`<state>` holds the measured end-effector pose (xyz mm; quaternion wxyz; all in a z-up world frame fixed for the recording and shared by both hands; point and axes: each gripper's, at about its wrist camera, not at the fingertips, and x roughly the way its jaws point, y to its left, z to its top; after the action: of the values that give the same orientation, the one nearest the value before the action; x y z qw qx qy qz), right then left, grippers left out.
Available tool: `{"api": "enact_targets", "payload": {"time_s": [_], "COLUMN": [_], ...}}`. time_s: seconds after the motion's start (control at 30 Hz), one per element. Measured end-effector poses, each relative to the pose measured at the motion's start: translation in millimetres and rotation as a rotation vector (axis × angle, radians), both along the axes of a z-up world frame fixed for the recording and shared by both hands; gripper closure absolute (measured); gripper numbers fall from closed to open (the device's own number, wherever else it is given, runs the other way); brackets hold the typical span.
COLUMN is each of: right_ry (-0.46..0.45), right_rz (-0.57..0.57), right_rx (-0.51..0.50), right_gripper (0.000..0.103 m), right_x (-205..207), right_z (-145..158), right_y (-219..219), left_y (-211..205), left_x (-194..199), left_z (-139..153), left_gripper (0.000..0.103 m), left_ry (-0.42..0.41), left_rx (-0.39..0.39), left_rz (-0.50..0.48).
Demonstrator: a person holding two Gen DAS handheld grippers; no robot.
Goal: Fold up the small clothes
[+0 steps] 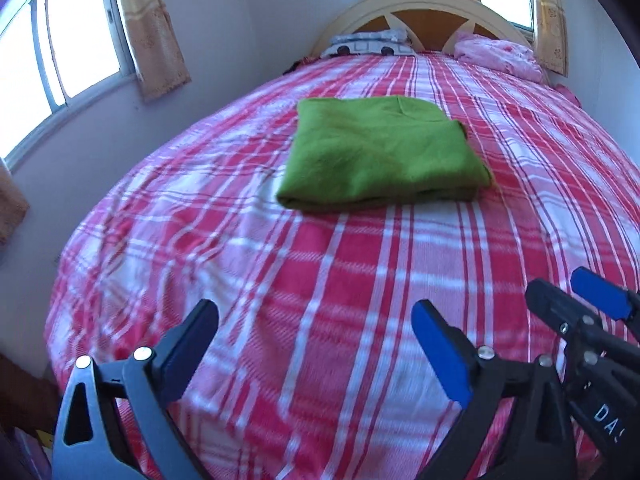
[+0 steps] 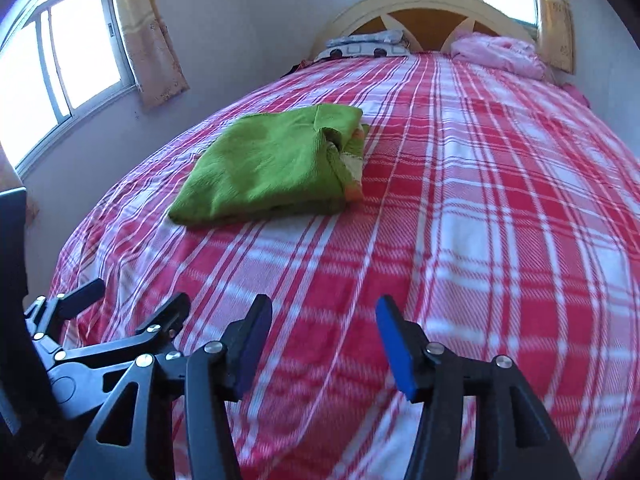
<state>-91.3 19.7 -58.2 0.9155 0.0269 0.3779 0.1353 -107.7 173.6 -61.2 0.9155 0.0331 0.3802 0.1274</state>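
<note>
A green garment (image 1: 380, 152) lies folded in a flat rectangle on the red and white plaid bedspread (image 1: 320, 280). In the right wrist view the garment (image 2: 272, 168) shows layered edges on its right side. My left gripper (image 1: 316, 320) is open and empty, well back from the garment near the foot of the bed. My right gripper (image 2: 324, 316) is open and empty, beside the left one. The right gripper also shows in the left wrist view (image 1: 568, 300). The left gripper also shows in the right wrist view (image 2: 136, 296).
A cream headboard (image 1: 432, 8) stands at the far end. A patterned pillow (image 1: 368, 46) and a pink bundle (image 1: 496, 56) lie by it. Windows with yellow curtains (image 1: 152, 32) line the left wall. The bedspread (image 2: 480, 240) is slightly wrinkled at the left.
</note>
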Motion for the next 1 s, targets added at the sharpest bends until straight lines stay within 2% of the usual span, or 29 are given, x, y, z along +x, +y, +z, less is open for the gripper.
{"api": "enact_targets", "payload": {"time_s": [0.2, 0.3, 0.47, 0.57, 0.63, 0.77, 0.87, 1.0], "right_ry": [-0.063, -0.151, -0.309, -0.384, -0.445, -0.568, -0.627, -0.658], "right_rz": [0.004, -0.018, -0.069, -0.094, -0.117, -0.15, -0.168, -0.181], "right_rx": [-0.024, -0.031, -0.005, -0.002, -0.003, -0.013, -0.023, -0.026], "right_gripper": [0.047, 0.047, 0.047, 0.044, 0.039, 0.035, 0.032, 0.03], "right_x": [-41.7, -65.4, -102.8, -119.3, -132.0, -155.2, -167.3, -172.9], "right_z": [20.3, 45.4, 91.8, 113.4, 126.5, 147.6, 155.5, 158.3], "right_y": [-0.8, -5.6, -18.6, -24.0, -26.2, -29.1, -29.5, -31.1], "left_y": [-3.8, -7.5, -12.6, -15.8, -17.2, -23.4, -23.5, -24.9], "left_x": [-46.8, -66.4, -95.9, -106.3, -108.6, -115.1, -121.3, -126.7], "left_z": [32.3, 54.7, 92.2, 104.5, 109.6, 116.1, 120.5, 125.0], "left_gripper": [0.003, 0.0, 0.0, 0.0, 0.0, 0.0, 0.0, 0.0], "left_ry": [-0.157, -0.238, -0.378, -0.418, -0.426, -0.445, -0.46, -0.477], "left_rx": [0.04, 0.053, 0.027, 0.011, 0.009, 0.007, -0.014, -0.031], "left_rz": [-0.022, -0.029, -0.076, -0.09, -0.095, -0.098, -0.092, -0.088]}}
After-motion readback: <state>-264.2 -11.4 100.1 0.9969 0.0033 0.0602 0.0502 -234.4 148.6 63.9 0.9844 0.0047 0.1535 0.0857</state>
